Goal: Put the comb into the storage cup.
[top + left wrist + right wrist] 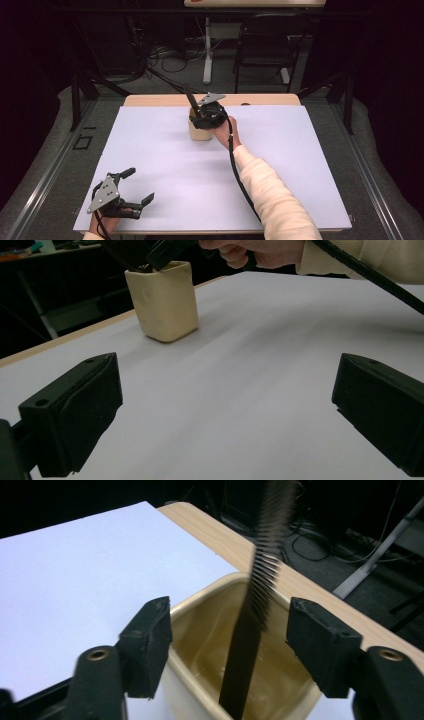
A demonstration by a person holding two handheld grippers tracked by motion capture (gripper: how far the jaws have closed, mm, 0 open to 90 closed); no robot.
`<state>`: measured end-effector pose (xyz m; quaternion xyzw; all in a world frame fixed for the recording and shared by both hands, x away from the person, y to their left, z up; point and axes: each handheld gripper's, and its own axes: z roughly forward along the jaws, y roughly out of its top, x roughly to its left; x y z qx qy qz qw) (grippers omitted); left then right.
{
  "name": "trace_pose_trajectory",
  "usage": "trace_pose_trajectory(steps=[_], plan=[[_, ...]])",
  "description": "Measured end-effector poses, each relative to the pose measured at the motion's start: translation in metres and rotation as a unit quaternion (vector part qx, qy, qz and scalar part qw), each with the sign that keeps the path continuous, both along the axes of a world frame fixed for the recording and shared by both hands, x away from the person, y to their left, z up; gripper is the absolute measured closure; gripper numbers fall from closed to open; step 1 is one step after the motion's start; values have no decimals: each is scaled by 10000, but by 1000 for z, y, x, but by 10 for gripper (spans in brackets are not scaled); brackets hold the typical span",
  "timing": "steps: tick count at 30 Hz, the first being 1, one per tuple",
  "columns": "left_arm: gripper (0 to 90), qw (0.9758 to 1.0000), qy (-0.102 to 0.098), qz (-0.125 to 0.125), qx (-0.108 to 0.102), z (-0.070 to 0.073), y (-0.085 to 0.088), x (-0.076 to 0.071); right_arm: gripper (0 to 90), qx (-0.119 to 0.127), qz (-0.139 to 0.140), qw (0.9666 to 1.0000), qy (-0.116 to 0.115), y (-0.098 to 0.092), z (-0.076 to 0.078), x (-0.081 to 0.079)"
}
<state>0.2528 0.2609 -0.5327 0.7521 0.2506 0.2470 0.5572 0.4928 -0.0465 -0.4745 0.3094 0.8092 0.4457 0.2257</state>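
A cream square cup [199,135] stands on the white sheet at the back middle of the table. A black comb [191,101] stands in it, leaning, its toothed end sticking up above the rim. My right gripper [202,121] hangs over the cup, pointing down. In the right gripper view the comb [260,580] rises between the jaws with a gap on each side, and the right gripper [230,625] is open above the cup's rim [200,600]. My left gripper [141,186] rests open near the front left corner, facing the cup [165,305], nothing between its jaws.
The white sheet [300,165] covers most of the wooden table, whose bare edge [150,100] runs along the back. Behind the table stand a black chair [265,45] and a white table leg [207,50] with cables on the floor.
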Motion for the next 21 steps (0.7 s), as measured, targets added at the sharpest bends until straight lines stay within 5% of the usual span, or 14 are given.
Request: trace_pose_trajectory(steps=[8,21], plan=[[0,10000,6,-7,19,0,0,0,158,3,126,9998,142,-8,9,-11],[0,10000,13,4,31,0,-1,0,63,46,361,9986,372,-24,17,-28]])
